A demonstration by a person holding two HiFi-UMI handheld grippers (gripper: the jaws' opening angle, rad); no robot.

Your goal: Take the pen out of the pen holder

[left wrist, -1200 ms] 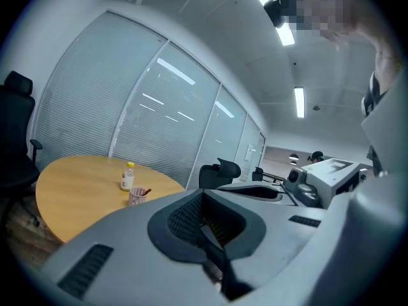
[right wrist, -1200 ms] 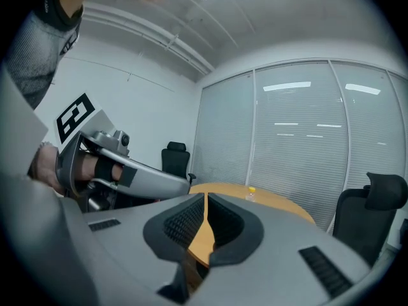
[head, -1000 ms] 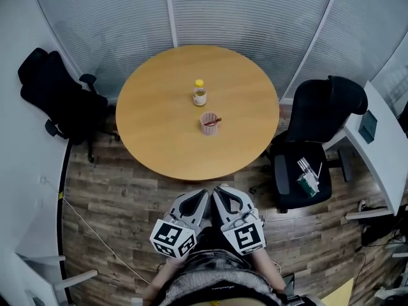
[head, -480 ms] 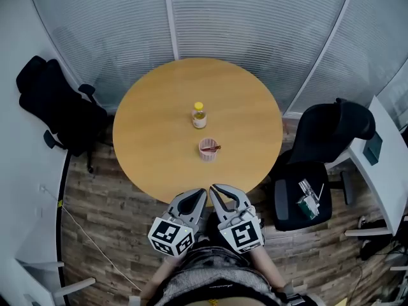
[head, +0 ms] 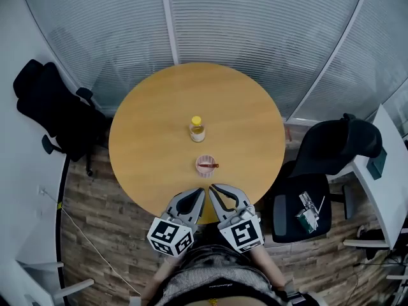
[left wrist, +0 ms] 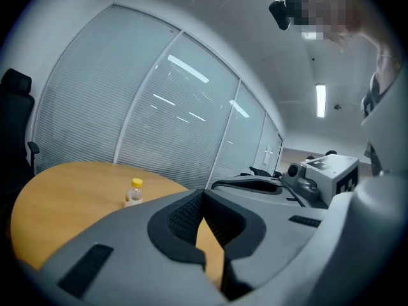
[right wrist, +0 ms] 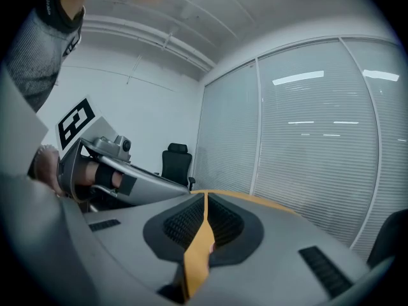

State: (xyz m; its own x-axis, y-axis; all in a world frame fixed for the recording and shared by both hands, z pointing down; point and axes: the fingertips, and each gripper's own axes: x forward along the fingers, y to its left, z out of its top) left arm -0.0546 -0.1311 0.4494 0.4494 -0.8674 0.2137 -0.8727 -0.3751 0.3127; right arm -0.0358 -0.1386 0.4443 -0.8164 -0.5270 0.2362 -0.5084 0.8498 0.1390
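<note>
Both pairs of jaws are closed tip to tip with nothing between them. On the left gripper point(left wrist: 204, 194) the ribbed black pads point(left wrist: 182, 218) meet at their ends, and only a wedge of tabletop shows through the gap below them. The right gripper point(right wrist: 205, 195) looks the same, with a narrow strip of yellow wood between its pads.

In the head view the two grippers sit side by side, tips nearly touching each other, just over the near edge of the round wooden table point(head: 146, 132). They are close to the person's body, with their marker cubes toward the person.

Just beyond the tips, near that edge, stands the pink pen holder point(head: 204, 170). The pen point(head: 209, 165) lies inside it, leaning to the right across the rim, and neither gripper touches it. Farther out, around the table's middle, a small bottle point(head: 197, 130) with a yellow cap stands upright.

A black office chair point(head: 57, 110) stands left of the table. A second black chair point(head: 319, 171) stands to the right, with small green and white items on its seat. A curved wall of blinds point(head: 255, 37) runs behind the far side.
</note>
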